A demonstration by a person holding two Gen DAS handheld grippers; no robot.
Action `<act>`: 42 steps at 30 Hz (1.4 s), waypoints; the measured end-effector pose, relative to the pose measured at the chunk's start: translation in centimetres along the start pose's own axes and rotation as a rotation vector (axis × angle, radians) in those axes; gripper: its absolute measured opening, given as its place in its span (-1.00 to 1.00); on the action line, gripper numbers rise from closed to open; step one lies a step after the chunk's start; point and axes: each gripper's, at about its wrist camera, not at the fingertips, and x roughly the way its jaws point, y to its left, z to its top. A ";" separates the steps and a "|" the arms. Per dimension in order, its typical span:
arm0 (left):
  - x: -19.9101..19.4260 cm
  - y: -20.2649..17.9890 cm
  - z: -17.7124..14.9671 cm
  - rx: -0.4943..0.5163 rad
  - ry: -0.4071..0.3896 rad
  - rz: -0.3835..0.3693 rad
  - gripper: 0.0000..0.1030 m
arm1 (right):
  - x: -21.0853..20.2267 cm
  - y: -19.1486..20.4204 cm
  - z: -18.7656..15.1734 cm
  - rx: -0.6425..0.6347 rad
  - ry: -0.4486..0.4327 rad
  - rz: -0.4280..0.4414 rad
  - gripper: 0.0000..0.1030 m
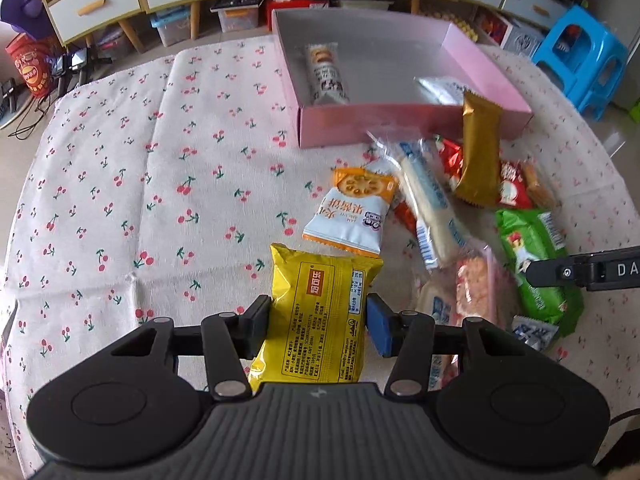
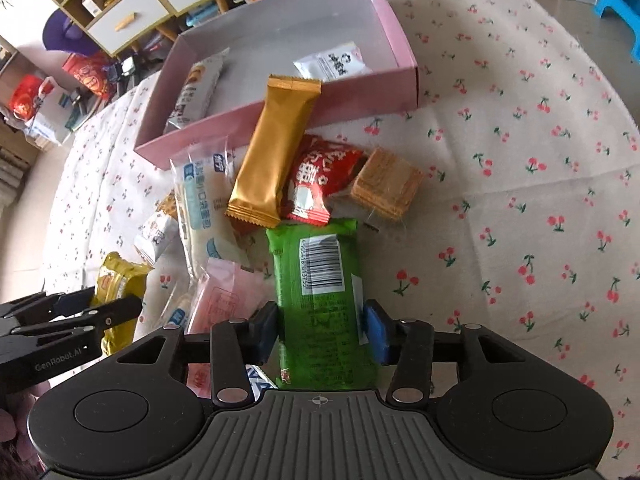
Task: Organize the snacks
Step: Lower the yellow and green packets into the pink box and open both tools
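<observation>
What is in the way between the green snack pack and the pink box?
The gold foil bar and red snack packet lie between the green snack pack in the right gripper and the pink cardboard box, low enough to lift over.

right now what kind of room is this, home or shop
Most likely a home living room: a table under a cherry-print cloth, a wooden drawer cabinet with storage bins beneath, and a blue plastic stool.
</observation>
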 end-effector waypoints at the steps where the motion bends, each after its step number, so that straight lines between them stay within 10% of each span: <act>1: 0.2 0.0 0.0 0.001 0.005 0.004 -0.08 | 0.2 -0.1 0.0 0.006 0.005 0.002 -0.05; 14: 1.4 0.0 -0.7 0.074 0.064 0.041 -0.08 | 0.2 -0.5 -0.1 0.032 0.015 0.056 -0.12; 42: -2.2 0.0 2.8 -0.079 -0.149 -0.062 -0.09 | -5.6 -2.1 3.3 0.162 -0.148 0.220 -0.12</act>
